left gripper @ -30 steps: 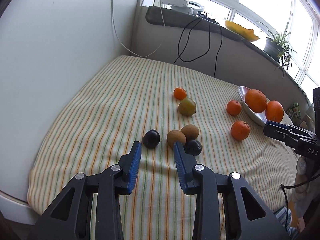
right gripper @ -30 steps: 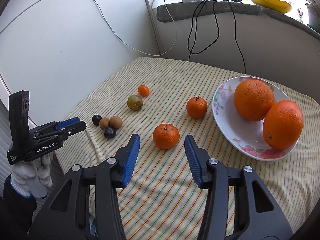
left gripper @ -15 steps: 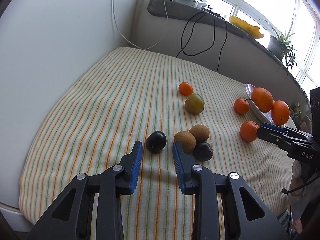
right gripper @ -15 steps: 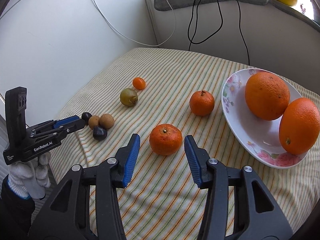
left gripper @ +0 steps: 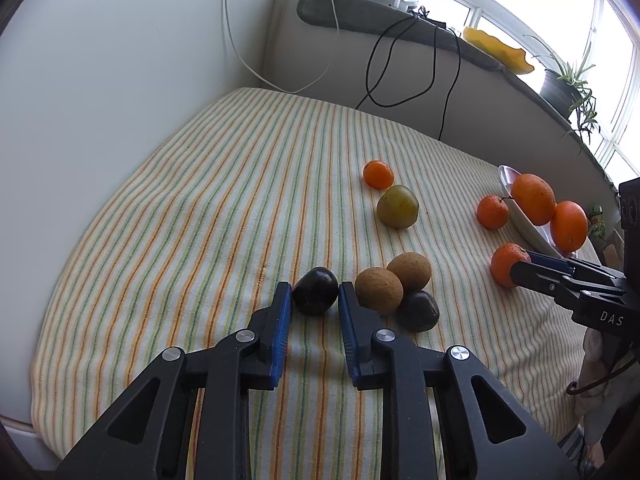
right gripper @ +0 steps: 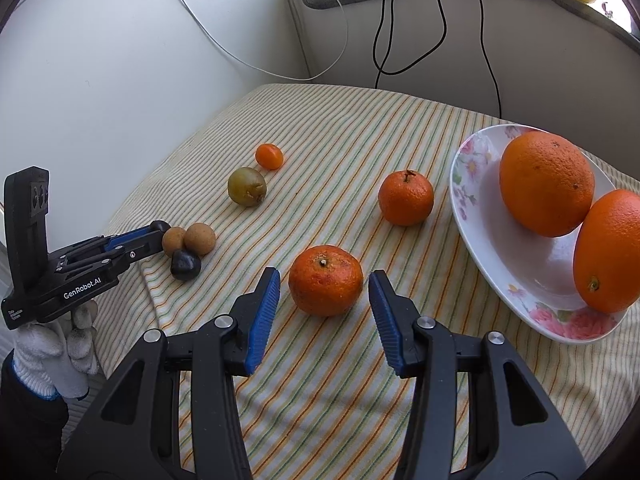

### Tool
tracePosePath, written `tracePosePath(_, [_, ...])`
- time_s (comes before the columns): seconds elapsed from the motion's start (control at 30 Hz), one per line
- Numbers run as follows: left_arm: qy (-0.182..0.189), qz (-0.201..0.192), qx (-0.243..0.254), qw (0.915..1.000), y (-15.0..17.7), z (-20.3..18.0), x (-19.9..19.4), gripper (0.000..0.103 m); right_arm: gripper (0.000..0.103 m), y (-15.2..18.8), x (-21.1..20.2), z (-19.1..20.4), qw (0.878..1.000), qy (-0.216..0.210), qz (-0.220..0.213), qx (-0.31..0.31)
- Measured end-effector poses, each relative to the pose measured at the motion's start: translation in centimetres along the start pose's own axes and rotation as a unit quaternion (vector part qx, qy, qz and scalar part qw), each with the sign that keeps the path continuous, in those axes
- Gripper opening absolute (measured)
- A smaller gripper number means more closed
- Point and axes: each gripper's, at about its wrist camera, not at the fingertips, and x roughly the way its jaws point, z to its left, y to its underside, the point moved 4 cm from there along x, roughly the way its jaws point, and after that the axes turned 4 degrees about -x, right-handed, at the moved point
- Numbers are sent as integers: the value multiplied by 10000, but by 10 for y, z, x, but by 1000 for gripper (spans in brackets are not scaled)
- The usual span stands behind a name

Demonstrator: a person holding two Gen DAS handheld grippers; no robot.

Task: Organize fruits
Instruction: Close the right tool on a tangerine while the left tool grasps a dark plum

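Fruits lie scattered on the striped cloth (left gripper: pixel 224 184). The left gripper (left gripper: pixel 315 300) is clamped on a dark plum (left gripper: pixel 315 295); it may slip out, being round and smooth. The right gripper (right gripper: pixel 325 282) has its jaws apart around a mandarin (right gripper: pixel 325 280), not touching. Two brown fruits (left gripper: pixel 394 280) crowd the plum, and the plate (right gripper: pixel 472 184) already holds two oranges (right gripper: pixel 546 184).

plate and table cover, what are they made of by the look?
Plate: looks like glazed ceramic, glossy white with printed pink flowers and window glare on the rim; could be melamine. Table cover: woven cloth, matte, with thin orange and green stripes and soft wrinkles at its edge.
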Motion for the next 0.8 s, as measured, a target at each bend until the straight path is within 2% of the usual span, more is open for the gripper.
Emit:
tracePosePath(0.1, [-6, -8, 11, 10000, -1, -1, 0, 21, 42, -1, 3, -1, 10000, -36, 49, 24])
tracePosePath(0.8, [72, -217, -36, 9997, -5, -3, -16, 20, 41, 2, -17, -1, 9997, -63, -195, 146])
